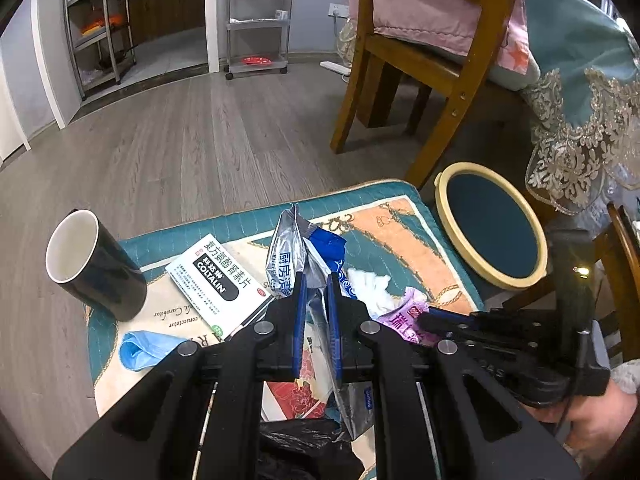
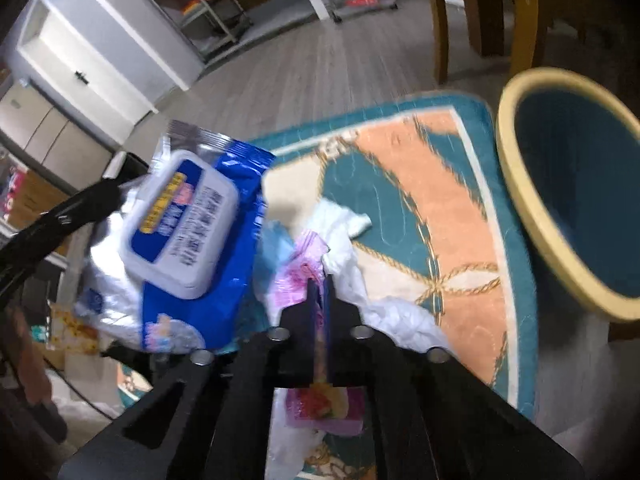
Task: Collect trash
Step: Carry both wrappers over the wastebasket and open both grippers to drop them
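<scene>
My left gripper (image 1: 317, 280) is shut on a silver and blue wet-wipes pack (image 1: 298, 248), held above the patterned mat (image 1: 400, 224). The pack also shows in the right wrist view (image 2: 176, 240), at the left. My right gripper (image 2: 319, 282) is shut on a purple wrapper (image 2: 296, 276) beside crumpled white tissue (image 2: 344, 220); it shows in the left wrist view (image 1: 430, 320) at the right, on the wrapper (image 1: 404, 312). A blue bin with a yellow rim (image 1: 492, 224) stands off the mat's right edge, also in the right wrist view (image 2: 568, 196).
A black mug (image 1: 92, 264) stands at the mat's left edge. A white medicine box (image 1: 218, 284) and a blue face mask (image 1: 140, 348) lie near it. White tissue (image 1: 372, 288) lies mid-mat. A wooden chair (image 1: 420, 60) and a lace tablecloth (image 1: 580, 100) stand behind.
</scene>
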`<state>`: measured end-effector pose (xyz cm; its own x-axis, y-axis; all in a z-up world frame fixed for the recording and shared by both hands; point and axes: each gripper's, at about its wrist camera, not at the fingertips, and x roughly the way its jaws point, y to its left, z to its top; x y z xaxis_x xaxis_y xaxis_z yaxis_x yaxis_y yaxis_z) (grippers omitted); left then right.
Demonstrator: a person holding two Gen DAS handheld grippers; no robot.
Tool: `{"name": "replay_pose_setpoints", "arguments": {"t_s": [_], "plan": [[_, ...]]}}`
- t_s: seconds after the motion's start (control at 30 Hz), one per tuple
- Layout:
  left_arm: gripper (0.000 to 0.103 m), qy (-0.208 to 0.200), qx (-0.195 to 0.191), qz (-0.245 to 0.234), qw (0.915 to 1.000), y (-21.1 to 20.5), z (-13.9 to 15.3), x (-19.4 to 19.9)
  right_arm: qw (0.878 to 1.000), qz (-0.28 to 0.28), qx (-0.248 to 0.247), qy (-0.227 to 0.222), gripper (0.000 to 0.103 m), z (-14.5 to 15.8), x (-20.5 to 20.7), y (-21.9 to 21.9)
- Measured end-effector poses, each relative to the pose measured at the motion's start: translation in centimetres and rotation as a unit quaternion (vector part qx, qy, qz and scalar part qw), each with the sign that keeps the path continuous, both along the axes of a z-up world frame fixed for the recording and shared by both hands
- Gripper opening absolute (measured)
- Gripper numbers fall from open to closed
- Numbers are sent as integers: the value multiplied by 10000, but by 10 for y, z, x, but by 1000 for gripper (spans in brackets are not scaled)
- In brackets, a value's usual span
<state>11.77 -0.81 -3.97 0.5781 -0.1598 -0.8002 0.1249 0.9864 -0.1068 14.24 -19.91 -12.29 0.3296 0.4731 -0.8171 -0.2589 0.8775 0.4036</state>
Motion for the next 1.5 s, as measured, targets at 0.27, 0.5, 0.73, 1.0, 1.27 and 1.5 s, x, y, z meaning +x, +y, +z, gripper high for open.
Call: {"name": "replay_pose_setpoints", "arguments": {"t_s": [0.27,0.5,0.73,1.0,1.27,1.5], "plan": [[9,-385,4,-119,9992,-6,26,-6,9978,-227,180,-593,1,66,-10,-18],[9,-790,216,-521,9953,-36,57,-2,9897,-594,-83,-1300,1,127,7,-76],[9,-807,130,-1123,9903,-103,62,38,9766,-1614,-734,-1216,1,105,50,-169],[10,-628,269,-1791,9815,-205,25,87,9691,-1962,-1163,-940,1,57,72,-211],[22,-528,402,-2044,9766,-246,-2,102,9700,-2067,-1028,-759,21,44,77,-227],[56,-650,240,-1615,9844,-211,21,92,9686,-2087,-961,-953,48,57,68,-228]]}}
